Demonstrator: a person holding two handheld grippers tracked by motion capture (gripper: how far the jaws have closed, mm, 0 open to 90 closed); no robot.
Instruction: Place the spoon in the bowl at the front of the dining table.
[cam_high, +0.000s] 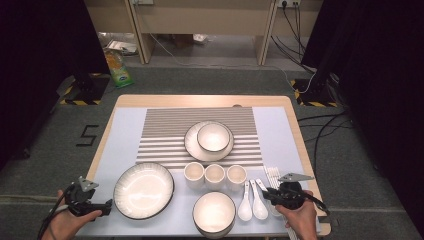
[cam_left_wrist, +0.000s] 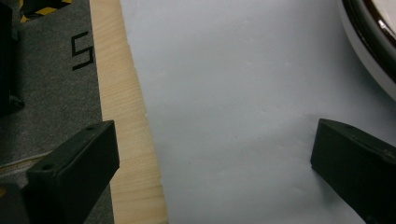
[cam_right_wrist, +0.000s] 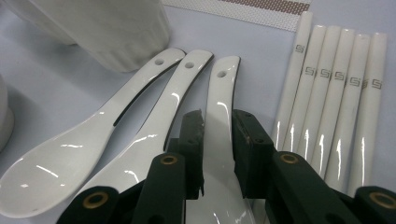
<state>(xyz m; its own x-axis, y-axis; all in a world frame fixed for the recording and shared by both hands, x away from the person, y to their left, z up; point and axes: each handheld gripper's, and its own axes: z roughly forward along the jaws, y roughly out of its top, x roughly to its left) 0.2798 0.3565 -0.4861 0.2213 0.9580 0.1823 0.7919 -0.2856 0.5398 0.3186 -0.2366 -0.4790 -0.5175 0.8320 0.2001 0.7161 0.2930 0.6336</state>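
Right gripper view has the right gripper (cam_right_wrist: 217, 140) clamped on the third spoon (cam_right_wrist: 223, 93) handle, apparently to lift it, while the left gripper (cam_left_wrist: 215, 158) waits open over the mat (cam_left_wrist: 233, 93).

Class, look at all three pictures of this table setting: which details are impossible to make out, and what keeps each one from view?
- Third spoon: its bowl is covered by the right tongs in the right gripper view.
- Large plate: cut off by the frame edge in the left gripper view.
- Chopsticks: their logos are too small to read, and their lower ends are cut off behind the tongs.
- Front bowl: its near rim is clipped by the bottom edge of the high view.
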